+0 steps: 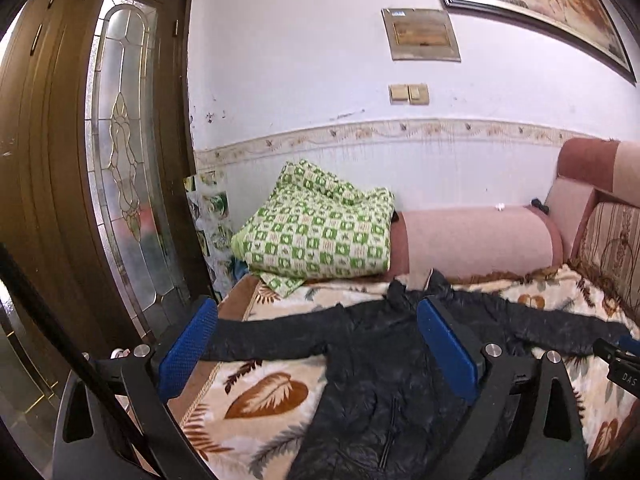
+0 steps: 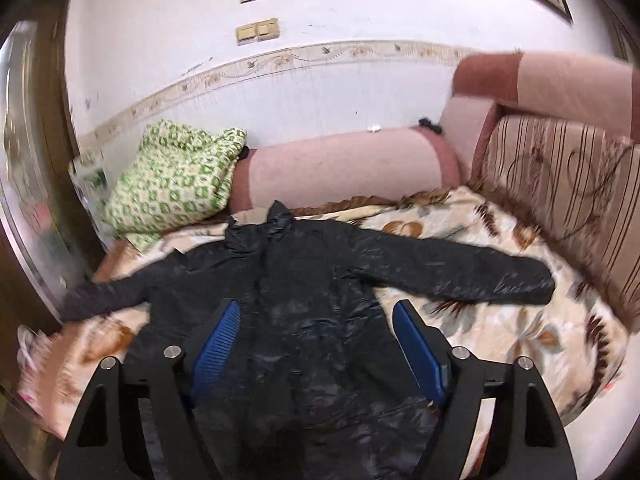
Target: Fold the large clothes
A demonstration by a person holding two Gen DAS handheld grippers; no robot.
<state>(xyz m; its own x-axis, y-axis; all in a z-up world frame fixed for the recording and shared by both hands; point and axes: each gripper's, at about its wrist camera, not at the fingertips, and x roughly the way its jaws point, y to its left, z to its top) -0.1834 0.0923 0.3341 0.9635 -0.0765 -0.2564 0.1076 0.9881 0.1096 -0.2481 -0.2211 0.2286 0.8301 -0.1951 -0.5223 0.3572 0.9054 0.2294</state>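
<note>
A large black jacket (image 1: 360, 380) lies flat on a leaf-patterned blanket (image 1: 264, 396), its collar toward the wall and both sleeves spread sideways. My left gripper (image 1: 316, 308) hovers above the jacket's left half, its blue pads (image 1: 188, 344) wide apart with nothing between them. In the right wrist view the whole jacket (image 2: 312, 280) shows, with its right sleeve (image 2: 480, 276) stretched toward the sofa back. My right gripper (image 2: 316, 308) hangs over the jacket's middle, open, and its blue pads (image 2: 420, 356) touch no cloth. A black part at the left wrist view's right edge (image 1: 620, 364) may belong to the right gripper.
A folded green checked blanket (image 1: 320, 236) and a pink bolster (image 1: 476, 240) lie along the wall behind the jacket. A striped back cushion (image 2: 560, 184) bounds the right side. A wooden door with patterned glass (image 1: 120, 160) stands at the left, past the blanket's edge.
</note>
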